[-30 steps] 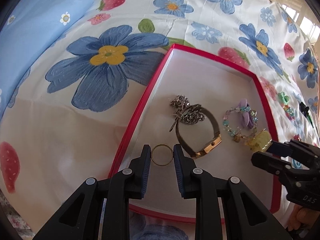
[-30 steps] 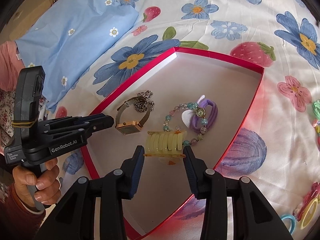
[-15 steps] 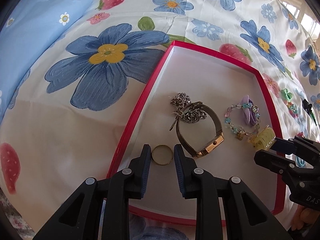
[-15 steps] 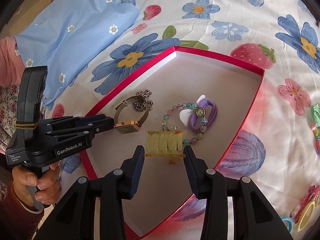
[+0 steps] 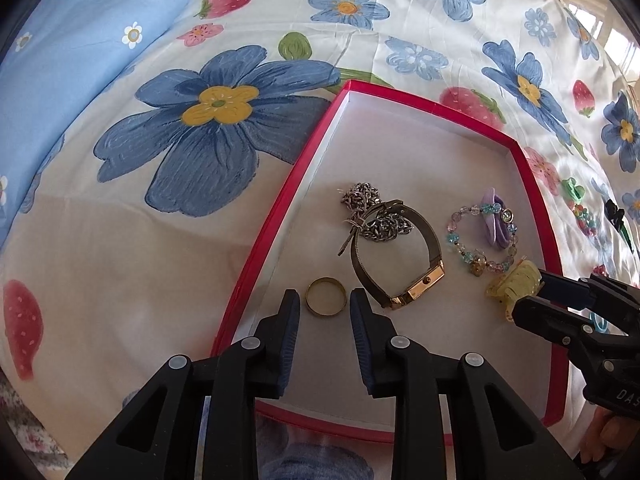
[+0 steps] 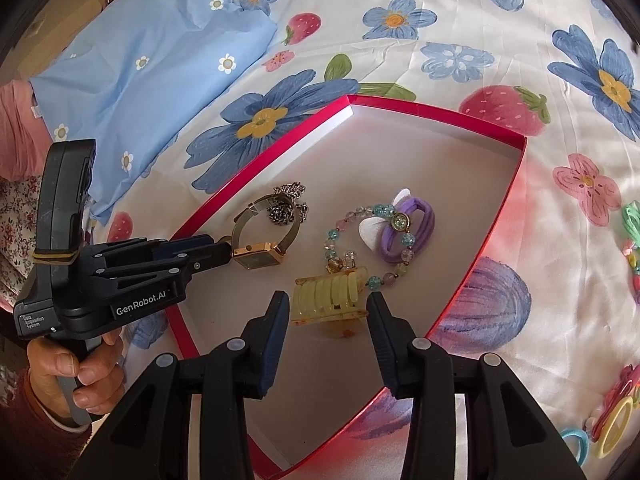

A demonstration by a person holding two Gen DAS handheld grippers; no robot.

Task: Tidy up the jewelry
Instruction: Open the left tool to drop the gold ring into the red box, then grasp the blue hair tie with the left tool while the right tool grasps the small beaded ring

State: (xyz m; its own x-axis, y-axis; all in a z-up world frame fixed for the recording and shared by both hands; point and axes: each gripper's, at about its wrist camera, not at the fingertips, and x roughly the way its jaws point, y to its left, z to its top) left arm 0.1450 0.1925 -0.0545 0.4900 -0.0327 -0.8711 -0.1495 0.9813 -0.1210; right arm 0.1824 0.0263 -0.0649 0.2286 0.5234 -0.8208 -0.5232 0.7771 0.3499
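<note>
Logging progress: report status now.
Left gripper open around gold ring, untouched. Right gripper flanks yellow hair clip, grip unclear. Watch lies beside ring.

A bed sheet (image 6: 460, 32) with big blue flowers and strawberries holds everything. A red box (image 5: 280, 208) lies on it, under both tongs. A blue pillow (image 6: 152, 52) lies far left of them. Bright hair ties (image 6: 616, 420) lie to the right.

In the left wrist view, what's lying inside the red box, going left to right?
Gold ring → silver chain → watch → beaded bracelet → yellow hair claw, all on the floor of the red box. The purple hair tie overlaps the bracelet, so I leave it out.
</note>
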